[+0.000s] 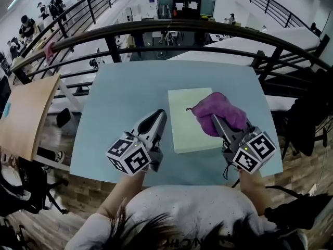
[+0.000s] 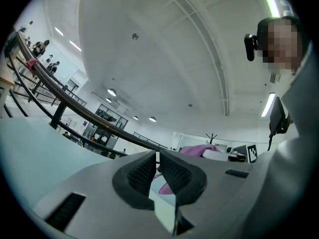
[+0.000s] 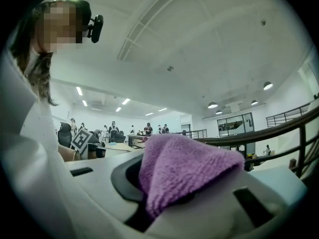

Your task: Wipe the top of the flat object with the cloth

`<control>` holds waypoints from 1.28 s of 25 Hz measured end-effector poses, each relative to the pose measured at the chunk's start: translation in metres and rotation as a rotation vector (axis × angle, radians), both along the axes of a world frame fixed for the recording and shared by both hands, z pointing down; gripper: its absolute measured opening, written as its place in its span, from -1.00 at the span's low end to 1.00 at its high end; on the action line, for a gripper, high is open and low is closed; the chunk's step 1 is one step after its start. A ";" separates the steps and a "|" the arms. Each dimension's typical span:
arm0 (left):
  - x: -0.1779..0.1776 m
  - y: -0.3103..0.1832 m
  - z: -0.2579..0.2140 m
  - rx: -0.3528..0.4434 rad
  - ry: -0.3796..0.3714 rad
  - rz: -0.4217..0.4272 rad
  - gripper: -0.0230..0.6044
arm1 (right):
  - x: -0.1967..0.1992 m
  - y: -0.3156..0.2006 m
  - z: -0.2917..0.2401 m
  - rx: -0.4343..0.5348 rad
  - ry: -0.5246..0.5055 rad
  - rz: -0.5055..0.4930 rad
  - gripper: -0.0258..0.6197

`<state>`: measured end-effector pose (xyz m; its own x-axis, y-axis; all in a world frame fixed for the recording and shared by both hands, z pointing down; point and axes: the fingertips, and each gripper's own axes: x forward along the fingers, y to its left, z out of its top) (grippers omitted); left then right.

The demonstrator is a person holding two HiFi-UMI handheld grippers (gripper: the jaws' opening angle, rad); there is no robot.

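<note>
The right gripper [image 1: 215, 120] is clamped on the purple cloth [image 1: 219, 109]. Its own view shows the cloth [image 3: 185, 172] bunched between the jaws and bulging out over them, so a soft wad sits ahead of the hard tips, probably so that fabric rather than plastic meets the surface. In the head view that wad lies over the far right part of the flat object [image 1: 184, 126], a pale rectangular pad lying flat on the light blue table [image 1: 125, 87]. Whether the cloth already presses on the pad or hangs just above it cannot be told from here. The gripper points roughly level and away from the person, a pose that suits dragging the cloth across the top rather than dabbing down at it. The left gripper [image 1: 159, 114] lies just left of the pad's near left edge, apart from it. Its own view shows the jaws [image 2: 157, 161] drawn almost together with nothing between them, and it carries nothing. It seems to be parked alongside, close enough to steady the pad if it slides under the wiping. Most of the pad's top lies bare to the left of and nearer than the cloth, so the wiping appears to be largely ahead. Beyond the table's far edge runs a dark railing [image 1: 156, 27], and a wooden tabletop [image 1: 26, 113] stands off to the left.
</note>
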<state>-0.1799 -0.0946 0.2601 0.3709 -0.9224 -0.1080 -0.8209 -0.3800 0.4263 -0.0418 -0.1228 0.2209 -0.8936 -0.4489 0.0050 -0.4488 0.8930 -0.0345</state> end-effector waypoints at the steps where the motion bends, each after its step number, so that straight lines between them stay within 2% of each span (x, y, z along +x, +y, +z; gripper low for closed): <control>1: -0.004 -0.007 0.006 -0.021 -0.004 0.005 -0.85 | -0.011 -0.006 0.003 0.010 0.020 -0.003 -0.83; 5: -0.010 -0.033 0.030 -0.079 -0.023 -0.016 -0.85 | -0.043 -0.037 0.011 0.039 0.082 -0.005 -0.83; 6: -0.010 -0.040 0.038 -0.093 -0.022 -0.020 -0.81 | -0.050 -0.047 0.013 0.047 0.101 0.003 -0.83; 7: -0.010 -0.047 0.047 -0.111 -0.020 -0.017 -0.63 | -0.058 -0.058 0.016 0.056 0.124 0.017 -0.83; 8: -0.011 -0.055 0.058 -0.137 -0.017 -0.010 -0.56 | -0.067 -0.071 0.020 0.062 0.151 0.034 -0.83; 11: -0.004 -0.078 0.100 -0.242 -0.011 0.044 -0.56 | -0.090 -0.110 0.043 0.048 0.218 0.085 -0.83; 13: 0.005 -0.090 0.129 -0.311 -0.026 0.068 -0.53 | -0.098 -0.130 0.064 0.023 0.225 0.106 -0.83; 15: 0.011 -0.100 0.148 -0.358 -0.018 0.075 -0.25 | -0.108 -0.147 0.085 -0.009 0.215 0.116 -0.83; 17: 0.011 -0.112 0.158 -0.377 -0.009 0.053 -0.07 | -0.116 -0.161 0.108 -0.051 0.224 0.118 -0.83; 20: 0.002 -0.129 0.178 -0.414 -0.042 -0.034 -0.02 | -0.132 -0.171 0.147 -0.130 0.280 0.059 -0.83; 22: 0.004 -0.135 0.196 -0.459 -0.033 -0.051 0.05 | -0.142 -0.173 0.175 -0.144 0.359 0.001 -0.83; 24: 0.015 -0.137 0.212 -0.506 -0.027 -0.023 0.05 | -0.148 -0.172 0.201 -0.106 0.481 -0.061 -0.83; 26: 0.026 -0.139 0.226 -0.545 -0.063 0.000 0.07 | -0.154 -0.171 0.221 -0.056 0.590 -0.127 -0.83; 29: 0.029 -0.137 0.246 -0.589 -0.141 0.018 0.02 | -0.168 -0.174 0.237 -0.008 0.650 -0.190 -0.83; 30: 0.029 -0.135 0.253 -0.603 -0.129 0.025 -0.02 | -0.172 -0.176 0.242 0.010 0.675 -0.199 -0.83; 32: 0.032 -0.132 0.261 -0.609 -0.086 0.025 0.02 | -0.172 -0.182 0.255 0.070 0.762 -0.196 -0.82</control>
